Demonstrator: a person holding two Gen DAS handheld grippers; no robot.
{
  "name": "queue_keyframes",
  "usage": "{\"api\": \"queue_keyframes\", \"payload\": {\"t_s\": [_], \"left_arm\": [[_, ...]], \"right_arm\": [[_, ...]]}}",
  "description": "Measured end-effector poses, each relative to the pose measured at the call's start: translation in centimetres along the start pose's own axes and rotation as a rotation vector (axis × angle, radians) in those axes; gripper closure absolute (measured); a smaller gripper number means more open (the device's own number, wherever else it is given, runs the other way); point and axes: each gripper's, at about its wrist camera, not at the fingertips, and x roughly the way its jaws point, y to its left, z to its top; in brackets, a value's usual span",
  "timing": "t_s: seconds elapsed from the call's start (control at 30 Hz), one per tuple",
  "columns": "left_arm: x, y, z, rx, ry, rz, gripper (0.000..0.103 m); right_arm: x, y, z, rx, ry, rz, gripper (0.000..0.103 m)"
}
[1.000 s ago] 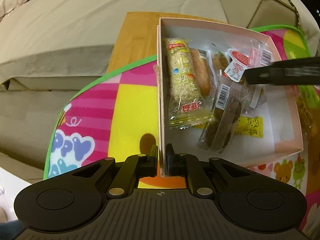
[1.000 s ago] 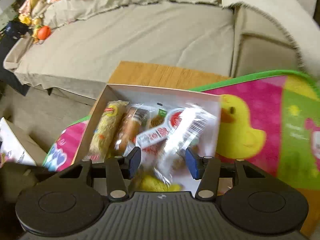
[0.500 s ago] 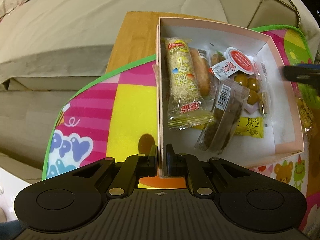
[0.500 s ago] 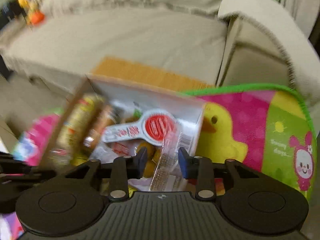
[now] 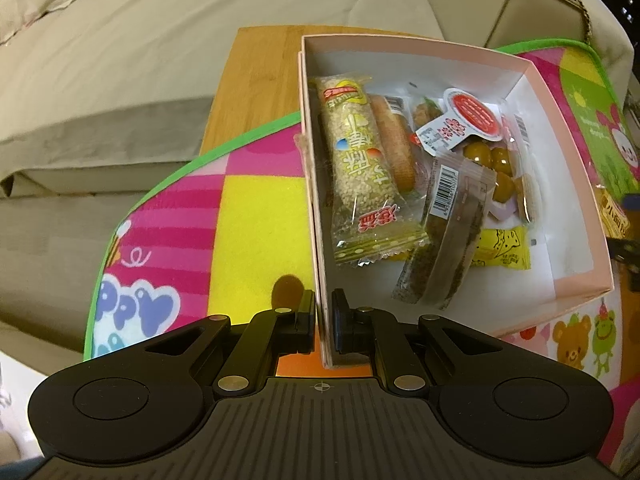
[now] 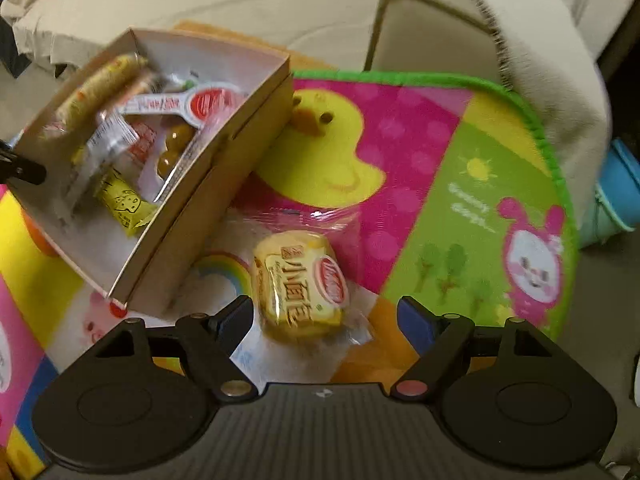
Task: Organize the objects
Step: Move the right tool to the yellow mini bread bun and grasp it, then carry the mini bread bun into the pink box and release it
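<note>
The right gripper (image 6: 326,314) has swung out of the pink box (image 6: 208,152) to the patterned mat (image 6: 420,128) on its right, its jaws opening above a wrapped yellow bun (image 6: 298,284) lying just beside the box wall. The clear packet of brown sweets (image 5: 494,160) it carried a moment ago now lies inside the box, at the right of the pile.
</note>
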Motion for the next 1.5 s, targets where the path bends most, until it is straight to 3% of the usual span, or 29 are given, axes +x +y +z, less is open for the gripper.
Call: {"api": "queue_keyframes", "payload": {"t_s": [0.07, 0.1, 0.13, 0.23, 0.43, 0.7, 1.1, 1.27, 1.5], "left_arm": [[0.0, 0.0, 0.0, 0.011, 0.001, -0.003, 0.093], [-0.1, 0.0, -0.1, 0.019, 0.001, -0.006, 0.093], [-0.1, 0.0, -0.1, 0.023, 0.001, -0.007, 0.093], [-0.2, 0.1, -0.2, 0.047, 0.006, -0.020, 0.093], [-0.5, 0.7, -0.1, 0.092, 0.013, -0.071, 0.092], [-0.2, 0.8, 0.0, 0.157, 0.037, -0.103, 0.091], [0.0, 1.2, -0.1, 0.196, 0.049, -0.151, 0.089], [-0.1, 1.4, -0.1, 0.207, 0.051, -0.170, 0.088], [-0.1, 1.6, -0.1, 0.252, 0.049, -0.204, 0.087]], "right_arm": [[1.0, 0.3, 0.6, 0.018, 0.019, 0.013, 0.024], [1.3, 0.6, 0.8, 0.025, 0.023, 0.016, 0.027], [1.5, 0.9, 1.1, 0.030, 0.028, 0.013, 0.039], [1.5, 1.7, 1.3, 0.045, 0.045, 0.001, 0.048], [-1.1, 2.9, -2.0, 0.149, 0.136, -0.002, 0.049], [-10.4, 5.9, -5.3, 0.409, 0.177, 0.035, 0.049], [-20.8, 10.9, -0.8, 0.450, 0.045, -0.006, 0.049], [-22.6, 12.1, 0.8, 0.433, 0.015, 0.002, 0.049], [-22.0, 14.4, 2.4, 0.377, 0.036, 0.011, 0.049]]}}
